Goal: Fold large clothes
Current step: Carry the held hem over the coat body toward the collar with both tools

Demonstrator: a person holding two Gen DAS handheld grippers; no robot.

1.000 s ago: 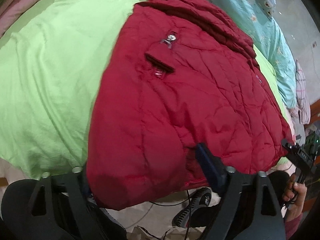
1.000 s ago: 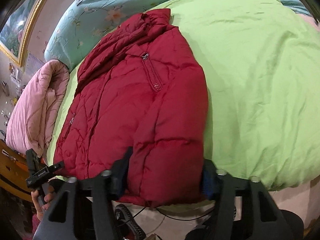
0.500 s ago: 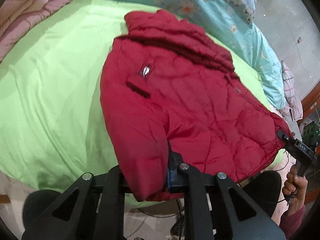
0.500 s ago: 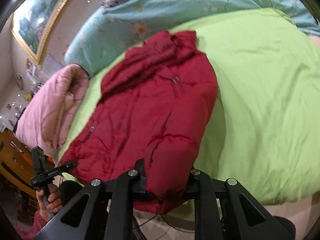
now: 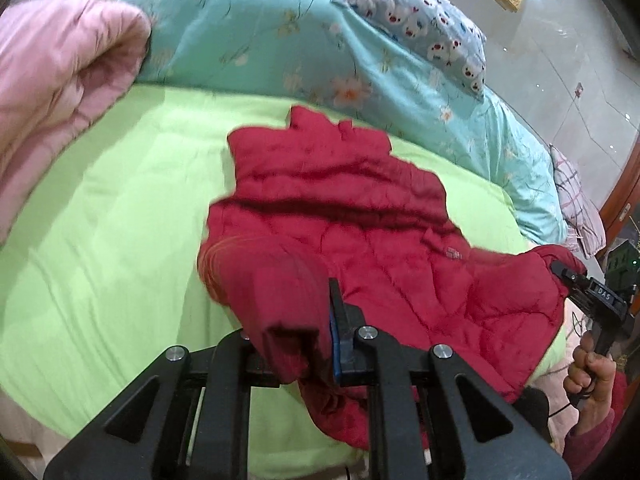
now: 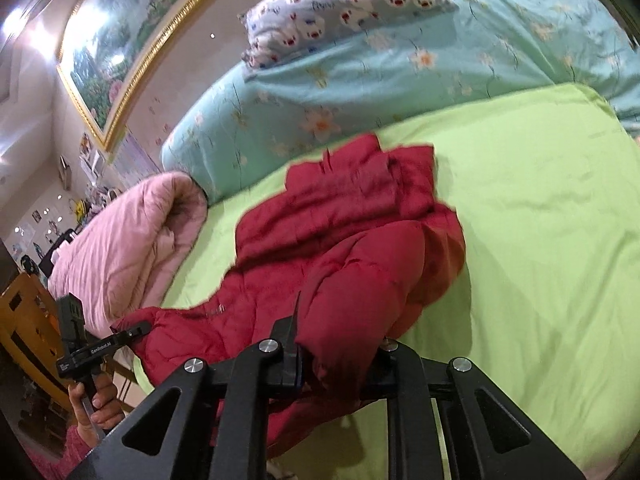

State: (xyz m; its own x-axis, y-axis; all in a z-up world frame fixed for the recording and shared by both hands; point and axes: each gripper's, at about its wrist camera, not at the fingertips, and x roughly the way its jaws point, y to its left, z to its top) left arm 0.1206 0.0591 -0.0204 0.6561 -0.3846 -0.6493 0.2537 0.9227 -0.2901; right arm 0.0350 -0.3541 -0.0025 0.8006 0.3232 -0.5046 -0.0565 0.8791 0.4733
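quilted cloth jacket point(image 5: 360, 216), matt cloth sheet point(image 5: 120, 208)

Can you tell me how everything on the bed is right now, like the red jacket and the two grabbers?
Red puffer jacket: hem corners lifted, collar end lying on the bed.
Left gripper: shut on a hem corner.
Right gripper: shut on the other hem corner.
Green bedsheet: spread out, lightly wrinkled.
Pink quilt: rolled up at the bed's edge.
Patterned pillow: resting on the teal floral duvet.
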